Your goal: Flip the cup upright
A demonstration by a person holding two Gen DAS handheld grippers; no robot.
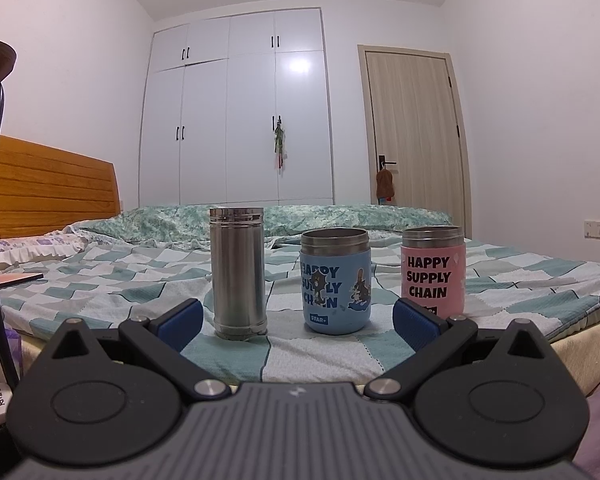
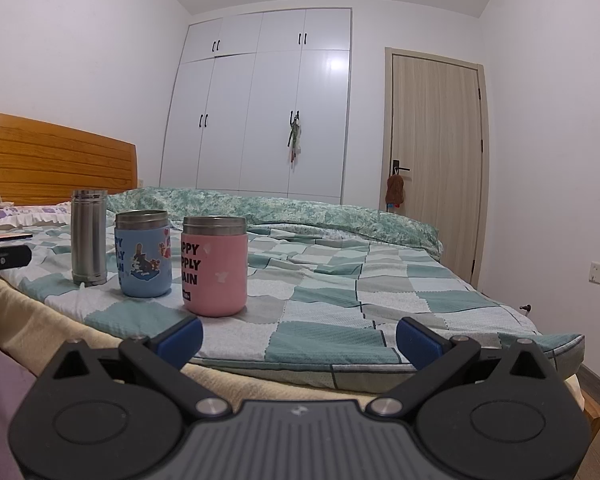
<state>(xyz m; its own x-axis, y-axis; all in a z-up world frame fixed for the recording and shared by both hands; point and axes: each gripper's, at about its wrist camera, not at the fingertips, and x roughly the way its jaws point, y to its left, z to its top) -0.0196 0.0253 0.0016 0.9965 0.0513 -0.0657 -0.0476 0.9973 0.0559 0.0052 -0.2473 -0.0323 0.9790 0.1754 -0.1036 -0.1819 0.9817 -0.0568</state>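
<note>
Three cups stand in a row on the checked bedspread (image 1: 112, 280) near the bed's front edge. A tall steel cup (image 1: 239, 272) is at the left, a blue cup (image 1: 335, 282) in the middle, a pink cup (image 1: 433, 270) at the right. All three stand upright with steel rims on top. They also show in the right wrist view: steel cup (image 2: 89, 237), blue cup (image 2: 143, 254), pink cup (image 2: 215, 266). My left gripper (image 1: 298, 322) is open and empty, just short of the steel and blue cups. My right gripper (image 2: 299, 340) is open and empty, to the right of the pink cup.
A folded green quilt (image 2: 300, 210) lies across the far side of the bed. A wooden headboard (image 2: 52, 160) is at the left, a white wardrobe (image 2: 260, 112) and a door (image 2: 436, 172) behind. The bed's front edge (image 2: 260, 380) is below my grippers.
</note>
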